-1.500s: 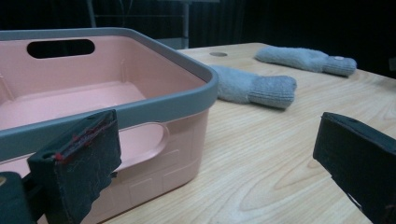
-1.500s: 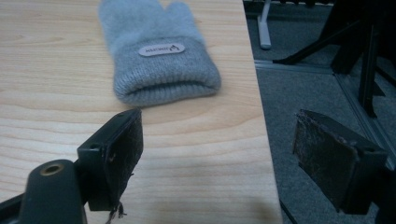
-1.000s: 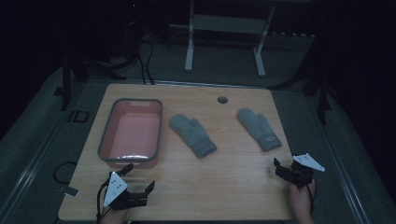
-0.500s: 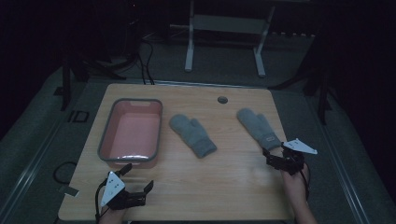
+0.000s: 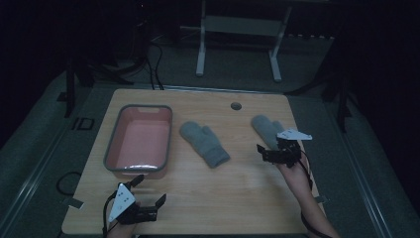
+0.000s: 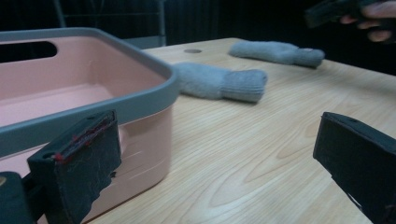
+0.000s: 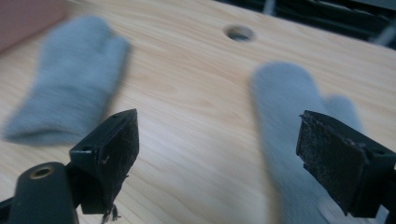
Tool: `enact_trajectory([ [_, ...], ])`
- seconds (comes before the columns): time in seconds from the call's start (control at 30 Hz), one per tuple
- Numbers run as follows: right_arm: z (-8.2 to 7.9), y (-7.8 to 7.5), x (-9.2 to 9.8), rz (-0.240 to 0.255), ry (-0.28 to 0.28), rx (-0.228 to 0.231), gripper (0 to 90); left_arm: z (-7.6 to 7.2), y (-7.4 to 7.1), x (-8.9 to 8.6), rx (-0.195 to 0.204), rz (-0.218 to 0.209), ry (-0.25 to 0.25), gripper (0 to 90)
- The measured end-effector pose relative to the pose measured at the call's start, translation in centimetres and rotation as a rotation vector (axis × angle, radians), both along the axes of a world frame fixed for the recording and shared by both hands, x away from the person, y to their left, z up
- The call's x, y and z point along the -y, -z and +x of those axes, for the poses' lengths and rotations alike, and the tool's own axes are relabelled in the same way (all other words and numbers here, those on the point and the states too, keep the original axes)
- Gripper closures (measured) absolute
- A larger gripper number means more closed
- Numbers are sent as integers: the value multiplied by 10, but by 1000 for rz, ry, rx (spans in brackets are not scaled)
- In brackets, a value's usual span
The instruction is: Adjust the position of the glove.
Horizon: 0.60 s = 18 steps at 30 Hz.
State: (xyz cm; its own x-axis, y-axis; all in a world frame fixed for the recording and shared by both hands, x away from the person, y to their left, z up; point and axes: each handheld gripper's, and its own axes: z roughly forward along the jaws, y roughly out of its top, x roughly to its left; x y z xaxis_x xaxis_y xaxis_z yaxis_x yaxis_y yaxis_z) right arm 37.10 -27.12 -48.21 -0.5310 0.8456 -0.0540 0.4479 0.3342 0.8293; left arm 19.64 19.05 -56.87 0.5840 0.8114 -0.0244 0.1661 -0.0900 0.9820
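Two grey mittens lie flat on the wooden table: one in the middle (image 5: 204, 144) and one at the right (image 5: 266, 129). My right gripper (image 5: 261, 152) hovers open at the near end of the right mitten (image 7: 289, 116). That mitten lies under the gap between the jaws, closer to the right one, and nothing is gripped. The middle mitten (image 7: 70, 93) lies off to the left. My left gripper (image 5: 148, 190) is open low at the table's front left, just in front of a pink tub (image 5: 141, 141). Its jaws are spread wide, with the tub's corner (image 6: 93, 70) at the left one.
The tub has a grey rim and nothing shows inside it. A round cable hole (image 5: 236, 106) sits near the table's far edge. Bare wood lies between the two grippers. The other hand's gripper (image 6: 336, 9) shows past the far mitten (image 6: 280, 51).
My right gripper has moved forward and left from the table's right edge to the near end of the right mitten. The left gripper has stayed put.
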Motion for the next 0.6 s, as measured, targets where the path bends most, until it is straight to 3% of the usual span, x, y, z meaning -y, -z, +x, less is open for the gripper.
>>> enact_trajectory([
  [0.1, 7, -1, -10, -4, -11, -11, 133, 1, 0, 0, -5, 11, 4, 13],
  [0.3, 27, -2, -43, -16, -104, -50, 134, 1, 0, 0, -11, 6, 3, 13],
  [0.43, 40, -2, -67, -57, -152, -82, 141, 1, 0, 0, -17, 4, 5, 13],
  [0.5, 45, -2, -79, -82, -170, -73, 140, 1, 0, 0, -17, 1, 6, 13],
  [0.6, 52, -2, -95, -84, -227, -100, 201, 1, 0, -1, -24, 1, 5, 13],
])
